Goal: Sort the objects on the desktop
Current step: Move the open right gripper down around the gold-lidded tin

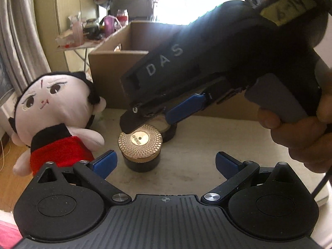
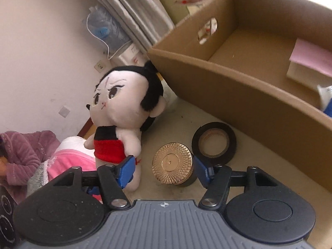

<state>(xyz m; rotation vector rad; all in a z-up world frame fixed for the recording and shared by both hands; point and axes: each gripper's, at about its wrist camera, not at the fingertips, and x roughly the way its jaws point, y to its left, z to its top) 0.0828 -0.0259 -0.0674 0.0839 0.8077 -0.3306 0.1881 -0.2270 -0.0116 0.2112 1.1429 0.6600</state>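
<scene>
Now your right tongs (image 2: 162,169) stand apart around the gold-lidded jar (image 2: 173,169); left tongs (image 1: 165,162) apart too. Probably glass, slick: grip the dark base.

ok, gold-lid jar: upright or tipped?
Upright. The jar stands on its dark base on the desk, gold lid facing up, between the right gripper pads.

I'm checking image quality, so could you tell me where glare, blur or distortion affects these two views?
Left wrist view: the window behind the box is blown out white, and the right gripper looms dark against it. Right wrist view: even light, the box edges bowed by the fisheye, its right end smeared.
</scene>
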